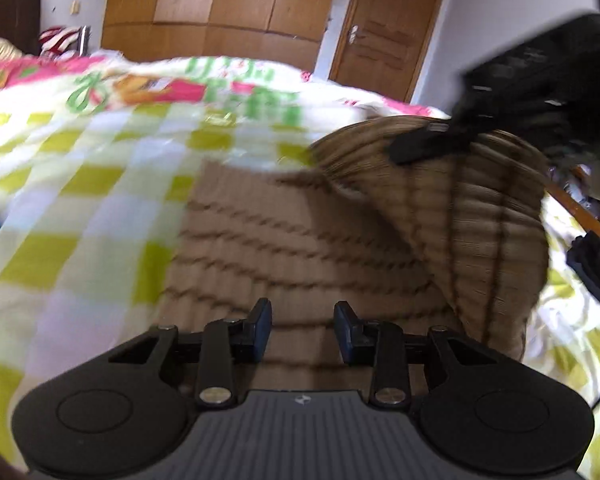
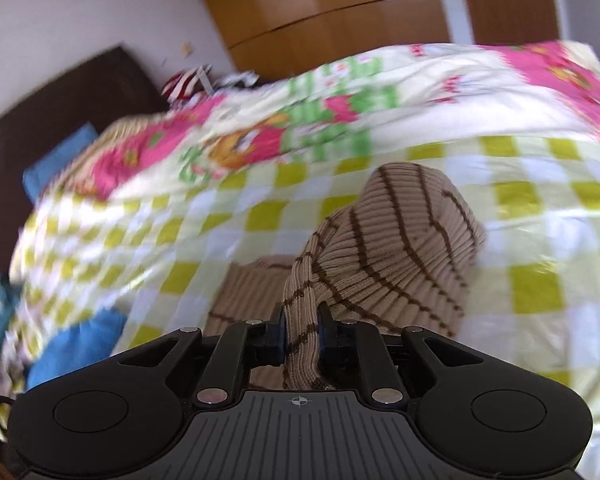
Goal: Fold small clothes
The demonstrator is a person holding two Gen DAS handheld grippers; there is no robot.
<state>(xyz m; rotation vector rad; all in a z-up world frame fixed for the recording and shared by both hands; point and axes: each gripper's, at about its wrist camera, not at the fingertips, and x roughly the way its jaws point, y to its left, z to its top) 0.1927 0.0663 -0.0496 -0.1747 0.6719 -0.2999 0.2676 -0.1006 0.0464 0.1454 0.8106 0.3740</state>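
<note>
A tan ribbed sweater with thin brown stripes [image 1: 300,240] lies on the checked quilt. In the left wrist view my left gripper [image 1: 302,328] hovers low over its flat part, jaws apart, nothing pinched between the blue pads. The sweater's right side is lifted and curls over, hanging from my right gripper [image 1: 428,142] at the upper right. In the right wrist view my right gripper [image 2: 302,332] is shut on a bunched fold of the sweater [image 2: 400,240], which drapes away from the pads toward the bed.
The bed carries a green-and-white checked quilt [image 1: 80,200] with a pink cartoon print further back. A blue cloth [image 2: 76,348] and a dark headboard [image 2: 60,100] are at the left. A wooden wardrobe [image 1: 220,0] and door [image 1: 388,28] stand behind; a dark garment [image 1: 596,264] lies at the right edge.
</note>
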